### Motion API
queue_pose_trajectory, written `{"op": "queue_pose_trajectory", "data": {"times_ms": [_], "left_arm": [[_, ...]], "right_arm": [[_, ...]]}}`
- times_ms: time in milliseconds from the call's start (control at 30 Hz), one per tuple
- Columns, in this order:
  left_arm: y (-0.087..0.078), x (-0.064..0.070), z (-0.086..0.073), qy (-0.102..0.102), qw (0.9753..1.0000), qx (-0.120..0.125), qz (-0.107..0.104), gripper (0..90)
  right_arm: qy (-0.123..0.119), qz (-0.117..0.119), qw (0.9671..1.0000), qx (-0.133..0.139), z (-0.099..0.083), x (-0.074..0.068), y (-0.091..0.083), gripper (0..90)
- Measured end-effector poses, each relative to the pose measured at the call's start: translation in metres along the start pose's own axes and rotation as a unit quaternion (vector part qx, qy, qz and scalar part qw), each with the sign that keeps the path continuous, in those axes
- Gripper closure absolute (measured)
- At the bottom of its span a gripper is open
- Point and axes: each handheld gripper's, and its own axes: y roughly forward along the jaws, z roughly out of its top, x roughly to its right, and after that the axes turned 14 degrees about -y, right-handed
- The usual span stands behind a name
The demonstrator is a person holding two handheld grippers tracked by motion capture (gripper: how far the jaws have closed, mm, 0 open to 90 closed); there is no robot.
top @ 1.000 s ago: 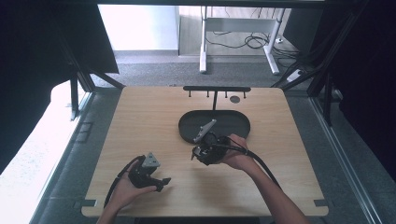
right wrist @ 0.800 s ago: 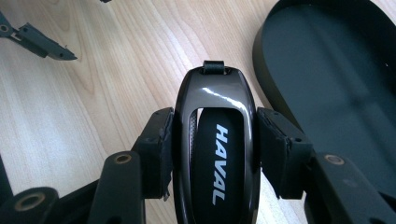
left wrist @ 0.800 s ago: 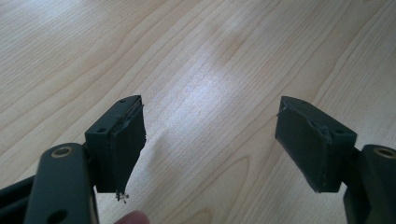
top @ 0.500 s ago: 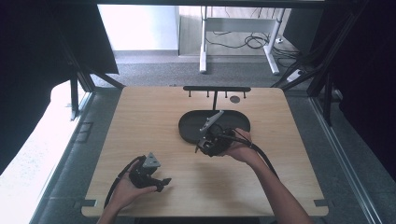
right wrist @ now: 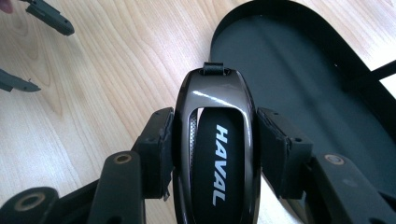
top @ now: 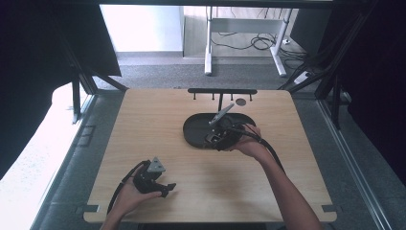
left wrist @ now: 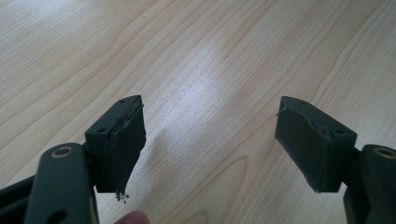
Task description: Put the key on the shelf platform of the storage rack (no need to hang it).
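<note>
2 padded jaws of right gripper [right wrist: 212, 149] clamp glossy key fob [right wrist: 215, 154] — left gripper [left wrist: 210, 140] gapes empty.

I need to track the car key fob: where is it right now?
The key fob is clamped in the right gripper, held at the near edge of the black oval tray, right of table centre in the high view.

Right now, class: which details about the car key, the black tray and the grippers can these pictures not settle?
- Car key: lower end cut off by the right gripper view's bottom edge.
- Black tray: in the high view, the right gripper and hand cover its middle.
- Small dark disc: too small to identify.
</note>
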Motion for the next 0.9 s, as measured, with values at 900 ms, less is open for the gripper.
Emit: {"op": "queue_pose_trajectory", "data": {"times_ms": [900], "left_arm": [[-0.002,0.000,0.000,0.002,0.9999,0.000,-0.011,24.6]], "right_arm": [[0.021,-0.002,0.9996,-0.018,0.004,0.047,0.022,49.2]]}}
